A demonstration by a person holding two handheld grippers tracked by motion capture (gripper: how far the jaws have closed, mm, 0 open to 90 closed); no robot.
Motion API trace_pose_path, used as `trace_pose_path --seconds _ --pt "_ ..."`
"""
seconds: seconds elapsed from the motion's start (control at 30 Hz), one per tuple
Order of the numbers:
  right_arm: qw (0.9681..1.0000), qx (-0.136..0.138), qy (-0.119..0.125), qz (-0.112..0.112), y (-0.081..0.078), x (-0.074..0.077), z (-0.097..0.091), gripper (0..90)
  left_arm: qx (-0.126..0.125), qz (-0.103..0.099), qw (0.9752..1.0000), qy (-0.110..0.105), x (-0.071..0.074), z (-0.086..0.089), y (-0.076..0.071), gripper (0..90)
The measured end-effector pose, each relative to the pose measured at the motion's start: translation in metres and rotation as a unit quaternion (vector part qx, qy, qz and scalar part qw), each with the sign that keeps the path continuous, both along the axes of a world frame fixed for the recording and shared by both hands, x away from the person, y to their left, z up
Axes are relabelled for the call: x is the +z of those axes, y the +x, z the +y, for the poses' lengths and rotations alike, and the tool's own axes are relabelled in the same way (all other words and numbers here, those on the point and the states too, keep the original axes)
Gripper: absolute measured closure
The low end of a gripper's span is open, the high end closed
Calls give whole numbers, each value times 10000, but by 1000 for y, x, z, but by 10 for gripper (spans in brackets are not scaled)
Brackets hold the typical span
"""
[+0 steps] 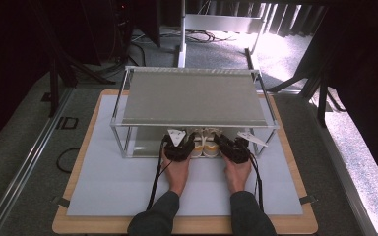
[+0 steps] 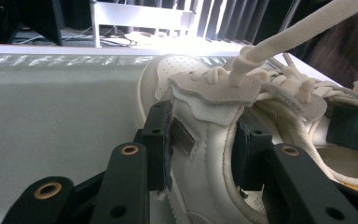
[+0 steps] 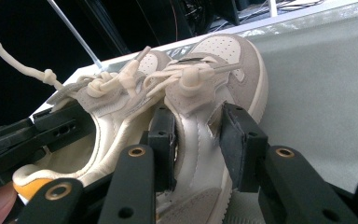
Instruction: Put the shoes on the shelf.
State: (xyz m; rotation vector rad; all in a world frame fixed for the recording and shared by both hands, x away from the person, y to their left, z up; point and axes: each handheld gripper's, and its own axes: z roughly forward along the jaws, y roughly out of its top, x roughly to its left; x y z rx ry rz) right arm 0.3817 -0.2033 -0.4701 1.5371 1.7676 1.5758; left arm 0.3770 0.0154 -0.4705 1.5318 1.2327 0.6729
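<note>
A pair of cream sneakers with yellow insoles sits side by side at the front of the rack's lower level. My left gripper (image 1: 178, 146) is shut on the outer side wall of the left shoe (image 1: 197, 143). In the left gripper view the gripper (image 2: 204, 144) has its pads pinching that shoe (image 2: 200, 107) just below the tongue and laces. My right gripper (image 1: 234, 147) is shut on the right shoe (image 1: 210, 143). In the right gripper view the gripper (image 3: 199, 142) has its jaws clamping the side of the right shoe (image 3: 233, 60), with the left shoe (image 3: 107, 116) beside it.
The metal-framed rack (image 1: 120, 125) has a grey top shelf (image 1: 192, 98) over the shoes and stands on a white mat (image 1: 128, 182) on a wooden table. Frame posts (image 1: 126, 142) flank the opening. The floor and stand legs lie beyond.
</note>
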Motion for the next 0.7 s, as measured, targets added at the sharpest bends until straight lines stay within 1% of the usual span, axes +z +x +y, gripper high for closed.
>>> trace_pose_path --seconds 0.2,0.27,0.3,0.43,0.6,0.7 --pt "10000 -18 8 4 2 0 0 664 -4 -22 10000 -3 -1 0 2 629" --pt "10000 -35 15 2 3 -1 1 664 -6 -16 10000 -18 -1 1 3 629" --pt "10000 -42 27 0 3 -1 1 664 17 -36 10000 -59 -1 0 4 629" --pt "10000 -81 -15 4 5 -1 1 663 4 -2 10000 -40 -2 0 7 628" --pt "9999 -138 -54 62 6 -1 3 661 2 73 9999 -145 -3 2 9 618" --pt "9998 -144 -59 94 6 -1 3 657 1 101 9998 -150 -3 3 9 612"
